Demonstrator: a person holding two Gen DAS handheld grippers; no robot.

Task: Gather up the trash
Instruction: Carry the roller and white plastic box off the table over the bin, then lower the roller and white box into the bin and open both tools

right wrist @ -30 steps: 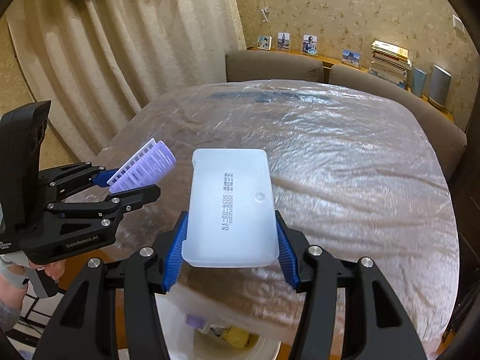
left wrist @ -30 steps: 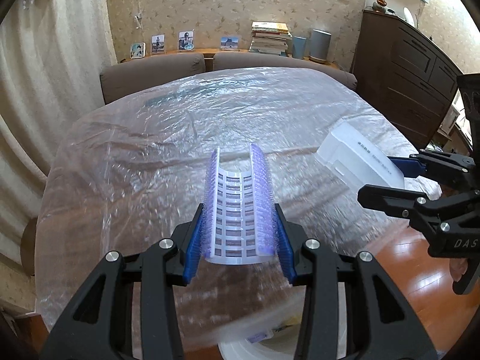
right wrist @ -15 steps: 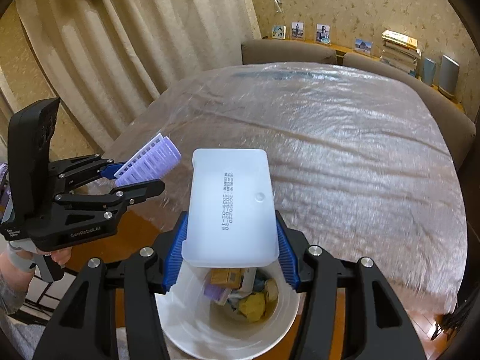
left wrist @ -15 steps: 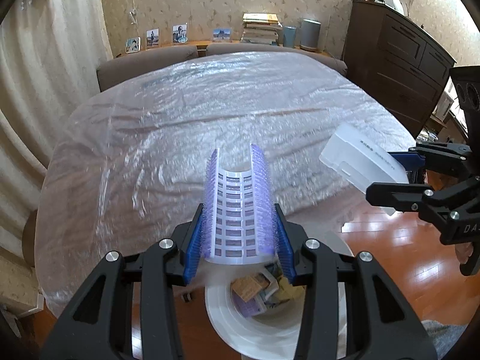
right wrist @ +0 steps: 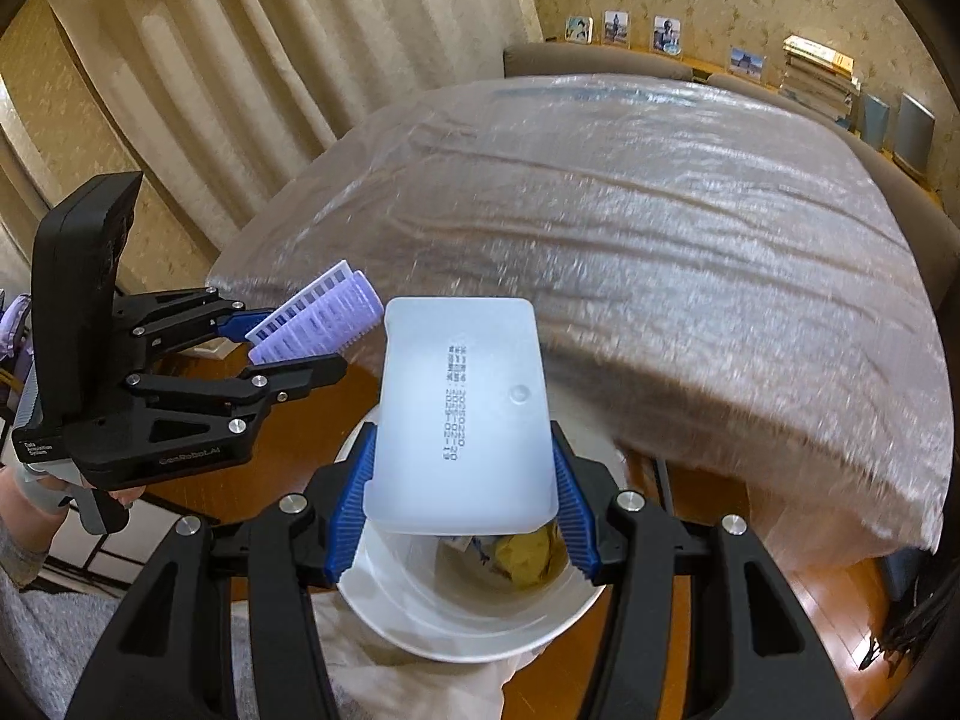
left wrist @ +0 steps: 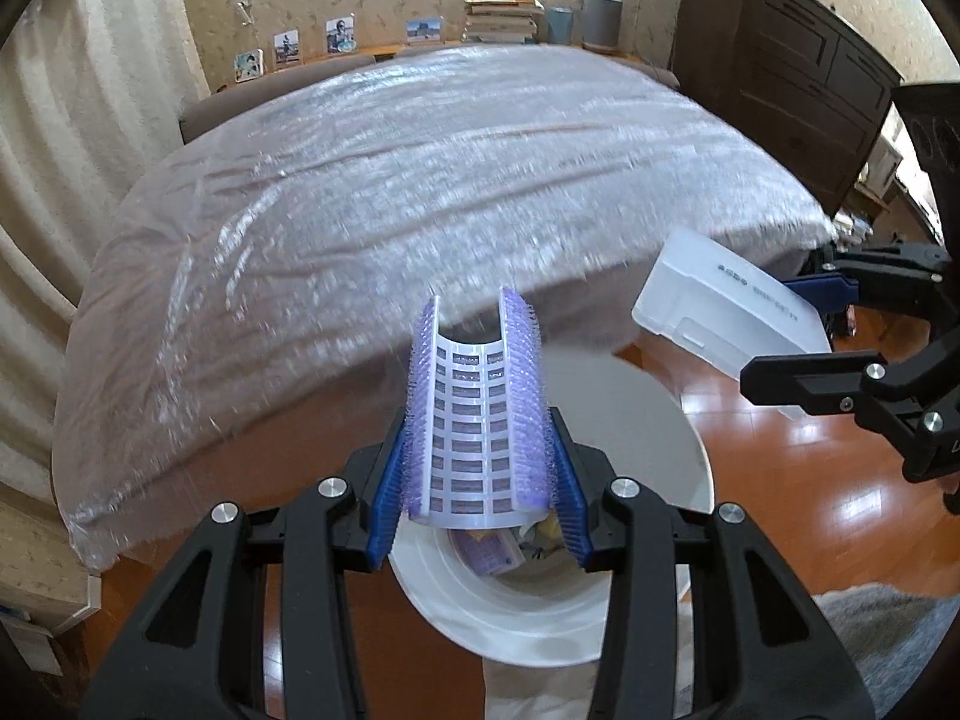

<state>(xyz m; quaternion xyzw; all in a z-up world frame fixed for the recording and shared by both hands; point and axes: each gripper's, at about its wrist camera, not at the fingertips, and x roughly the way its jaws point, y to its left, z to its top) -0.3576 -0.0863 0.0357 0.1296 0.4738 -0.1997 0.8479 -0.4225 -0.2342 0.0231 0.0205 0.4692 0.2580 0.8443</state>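
Ahead of both grippers spreads a large table wrapped in crinkled clear plastic film; its near edge hangs just beyond the fingertips in each view. Past the far edge stand brown chair backs, a ledge with small framed photos and a stack of books, with beige curtains to the left gripper's side and a dark wooden cabinet to the right gripper's side.

Directly below both grippers, on the reddish wood floor, sits a white round trash bin, open-topped, with wrappers and a yellow scrap at its bottom. Nothing lies between the held items and the bin's mouth.

The right gripper is clamped on a white rectangular plastic lid, flat face up with printed dark text; its long axis runs forward along the fingers, over the bin's far rim.

The left gripper is clamped on a curved purple bristled roller piece, a half-cylinder with a slotted white inner face turned up; its long axis also points forward along the fingers, above the bin's rim
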